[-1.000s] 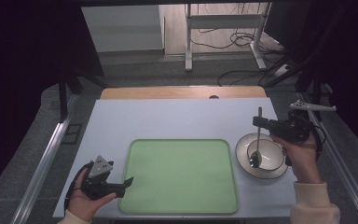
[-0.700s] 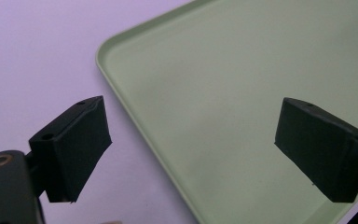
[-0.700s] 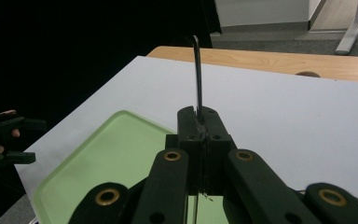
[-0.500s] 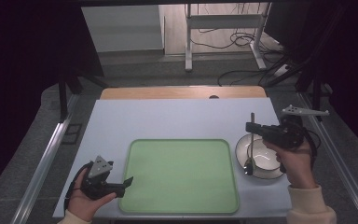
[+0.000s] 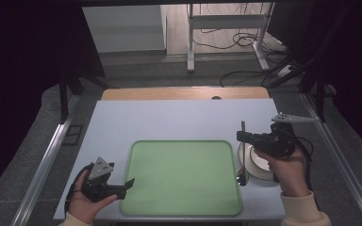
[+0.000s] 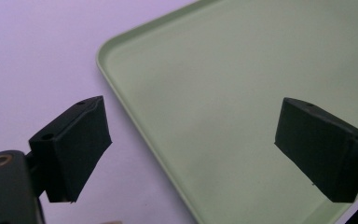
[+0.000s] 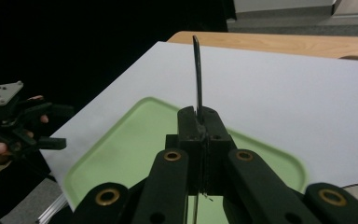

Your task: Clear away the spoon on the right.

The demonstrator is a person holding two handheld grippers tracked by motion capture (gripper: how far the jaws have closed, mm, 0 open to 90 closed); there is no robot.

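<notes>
A: Which step was this?

B: Carry step, I'd say. Right gripper [image 5: 243, 136] had its jaws fully closed on a spoon [image 7: 197, 79], pinched mid-handle. The handle stood up above the jaws; the bowl end hung below them, just past the rim of the white bowl [image 5: 257, 172] on the tray side.

A: Sure it was a spoon?

B: Fairly. In the right gripper view it was just a thin dark strip edge-on. In the high view the lower end looked rounded, prob. a spoon, but small and dim there.

A: And the tray?

B: The green tray [image 5: 184, 176] lay ahead of and below the right jaws, nothing on it. The white bowl sat under the hand, behind the jaws.

A: Next move?

B: Judging by that, bring the spoon further over the tray, lower it, tip it towards flat, then let go. It hung near vertical, so dropped as it was it'd prob. topple or bounce.

A: Hand pose?

B: Right hand [image 5: 285, 167] had the gripper roughly level, jaws aimed across the table towards the tray, forearm coming in from the near edge.

A: Left side?

B: Left gripper [image 6: 196, 154] had its jaws wide apart, holding nothing. The tray's near corner sat between and below them, table [image 6: 32, 56] under the left jaw. Left hand [image 5: 87, 202] rested low by the near edge.
</notes>
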